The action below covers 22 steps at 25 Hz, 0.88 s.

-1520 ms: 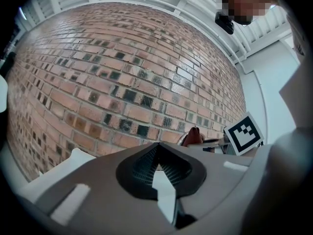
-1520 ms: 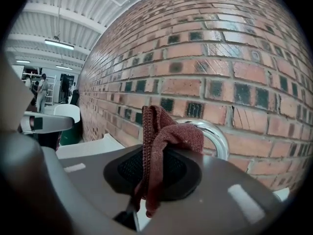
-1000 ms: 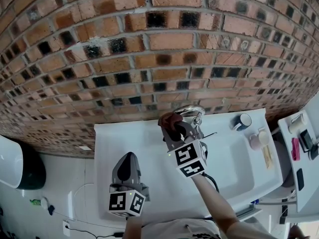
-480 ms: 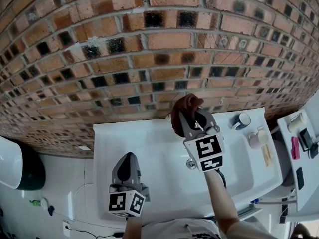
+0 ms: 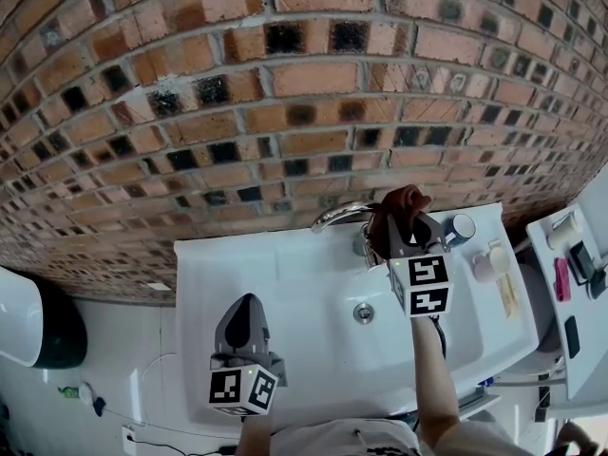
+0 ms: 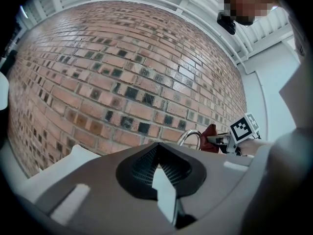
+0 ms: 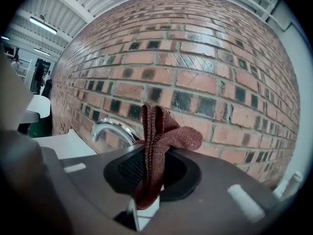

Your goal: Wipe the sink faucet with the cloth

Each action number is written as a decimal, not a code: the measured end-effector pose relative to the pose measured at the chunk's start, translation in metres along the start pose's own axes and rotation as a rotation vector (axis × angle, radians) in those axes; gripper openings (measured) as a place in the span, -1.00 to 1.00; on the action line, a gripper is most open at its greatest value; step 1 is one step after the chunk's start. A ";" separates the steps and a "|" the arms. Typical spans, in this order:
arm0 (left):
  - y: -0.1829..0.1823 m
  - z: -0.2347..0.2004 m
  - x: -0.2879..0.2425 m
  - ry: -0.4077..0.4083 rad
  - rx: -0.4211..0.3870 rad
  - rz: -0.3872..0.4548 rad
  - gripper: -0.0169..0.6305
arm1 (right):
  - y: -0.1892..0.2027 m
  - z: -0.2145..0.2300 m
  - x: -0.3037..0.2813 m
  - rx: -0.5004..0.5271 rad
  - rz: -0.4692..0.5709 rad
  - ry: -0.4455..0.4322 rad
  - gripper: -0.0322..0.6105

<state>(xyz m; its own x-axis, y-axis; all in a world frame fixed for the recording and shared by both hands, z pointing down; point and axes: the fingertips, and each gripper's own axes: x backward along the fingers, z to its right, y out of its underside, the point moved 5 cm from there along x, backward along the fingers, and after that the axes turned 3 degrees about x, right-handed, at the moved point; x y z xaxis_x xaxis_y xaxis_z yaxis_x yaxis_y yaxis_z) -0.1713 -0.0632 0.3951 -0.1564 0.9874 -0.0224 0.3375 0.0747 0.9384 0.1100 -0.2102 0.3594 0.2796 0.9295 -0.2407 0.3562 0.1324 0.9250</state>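
A curved chrome faucet (image 5: 339, 216) rises at the back edge of the white sink (image 5: 285, 293), against the brick wall. My right gripper (image 5: 397, 218) is shut on a reddish-brown knitted cloth (image 5: 399, 202), held at the faucet's right end near its base. In the right gripper view the cloth (image 7: 159, 141) sticks up from the closed jaws, with the faucet (image 7: 111, 129) just to its left. My left gripper (image 5: 245, 323) hangs over the sink's left front, shut with nothing in it. The left gripper view shows the faucet (image 6: 190, 137) and the cloth (image 6: 210, 137) far ahead.
The sink drain (image 5: 363, 313) lies in the middle of the basin. A dark mug (image 5: 463, 229) and a pale cup (image 5: 492, 262) stand on the sink's right rim. A white shelf (image 5: 575, 283) with small items is at the far right. A dark bin (image 5: 38, 321) sits at the left.
My right gripper has carried the cloth rightward along the faucet, from its left end over the spout to its right end. The spout is now uncovered. The left gripper has not moved.
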 end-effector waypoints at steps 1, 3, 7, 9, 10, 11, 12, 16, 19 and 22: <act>0.001 0.001 -0.001 0.003 0.000 -0.003 -0.93 | 0.008 0.001 -0.002 -0.003 -0.021 0.005 -0.74; 0.003 0.003 -0.002 0.008 0.000 -0.010 -0.93 | 0.023 0.000 -0.006 -0.011 -0.062 0.007 -0.74; 0.005 0.001 -0.005 0.003 0.000 -0.017 -0.93 | 0.052 -0.014 -0.017 -0.001 -0.150 -0.024 -0.74; 0.006 0.000 -0.006 -0.001 0.001 -0.020 -0.93 | 0.067 -0.024 -0.022 0.005 -0.192 -0.044 -0.74; 0.006 -0.001 -0.007 -0.002 0.001 -0.022 -0.93 | 0.074 -0.028 -0.025 0.004 -0.210 -0.051 -0.74; 0.007 -0.002 -0.008 -0.002 0.000 -0.024 -0.93 | 0.080 -0.032 -0.027 0.003 -0.226 -0.057 -0.74; 0.007 -0.002 -0.008 -0.004 0.001 -0.027 -0.93 | 0.085 -0.036 -0.028 0.005 -0.237 -0.063 -0.74; 0.012 -0.003 -0.012 0.002 0.004 -0.032 -0.93 | 0.093 -0.045 -0.030 0.025 -0.237 -0.056 -0.74; 0.013 -0.001 -0.014 0.003 0.005 -0.041 -0.93 | 0.093 -0.057 -0.026 0.040 -0.234 -0.093 -0.74; 0.014 0.002 -0.016 0.009 0.005 -0.041 -0.93 | 0.105 -0.083 -0.033 0.079 -0.273 -0.179 -0.75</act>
<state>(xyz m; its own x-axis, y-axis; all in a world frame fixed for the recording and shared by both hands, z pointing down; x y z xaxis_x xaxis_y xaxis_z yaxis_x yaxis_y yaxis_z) -0.1623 -0.0774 0.4077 -0.1788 0.9822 -0.0580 0.3355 0.1163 0.9348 0.0642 -0.1985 0.4887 0.3145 0.7872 -0.5305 0.5051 0.3344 0.7957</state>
